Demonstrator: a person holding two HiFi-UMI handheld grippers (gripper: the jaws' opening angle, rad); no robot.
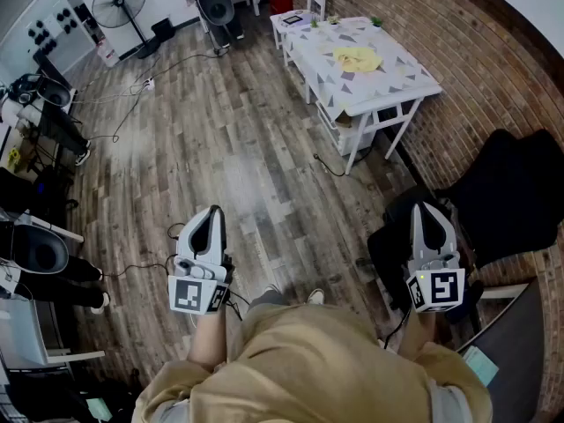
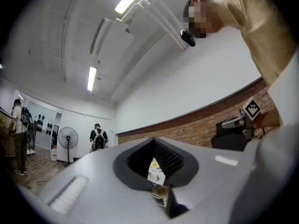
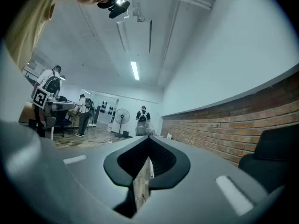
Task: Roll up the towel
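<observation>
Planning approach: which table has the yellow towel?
The white table with grey triangle print beside the brick wall; the yellow towel lies on it. The smaller white table behind it has none.

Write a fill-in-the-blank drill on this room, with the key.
1. The towel on the table is ____ in colour.
2. The left tongs and the right tongs are both ____, with nothing between them.
3. The wall beside the table is made of ____.

Missing words: yellow; shut; brick.
</observation>
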